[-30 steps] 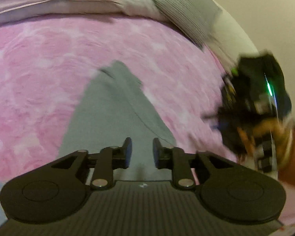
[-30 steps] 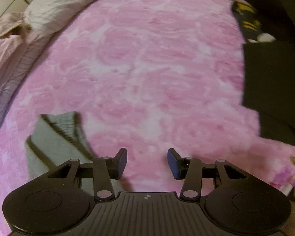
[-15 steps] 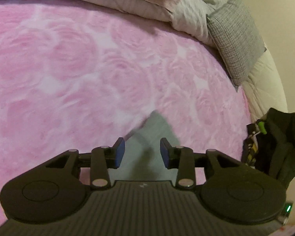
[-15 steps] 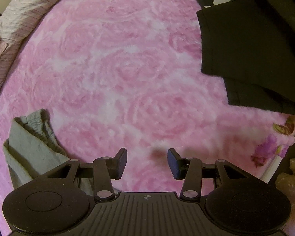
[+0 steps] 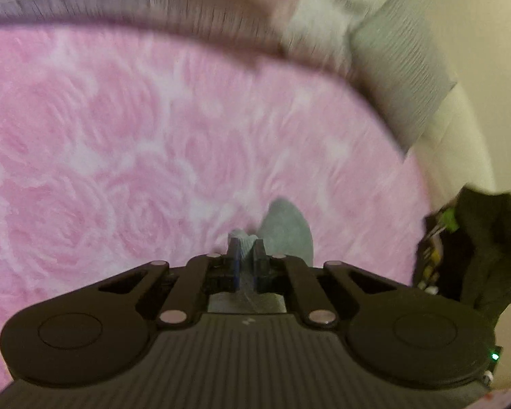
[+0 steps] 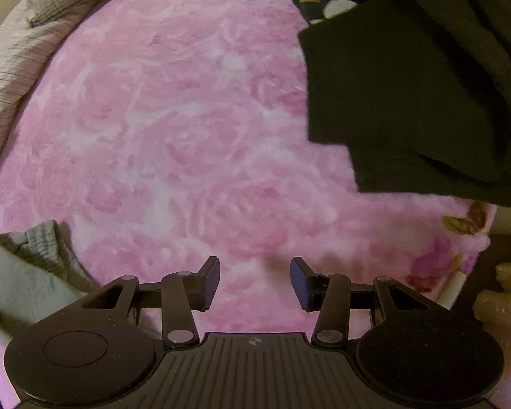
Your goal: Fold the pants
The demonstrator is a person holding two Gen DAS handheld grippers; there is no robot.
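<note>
the grey pants (image 5: 288, 228) are soft knit, bunched, lying on the pink rose blanket (image 5: 119, 156). the left gripper (image 5: 246, 250) pinches a fold of them; half a second ago its fingers stood apart over the cloth. the right gripper (image 6: 254, 277) hangs open over bare blanket, pants (image 6: 27, 272) beside it. black clothes (image 6: 408, 95) lie across the blanket's far corner, a grey pillow (image 5: 398, 78) at its edge.
</note>
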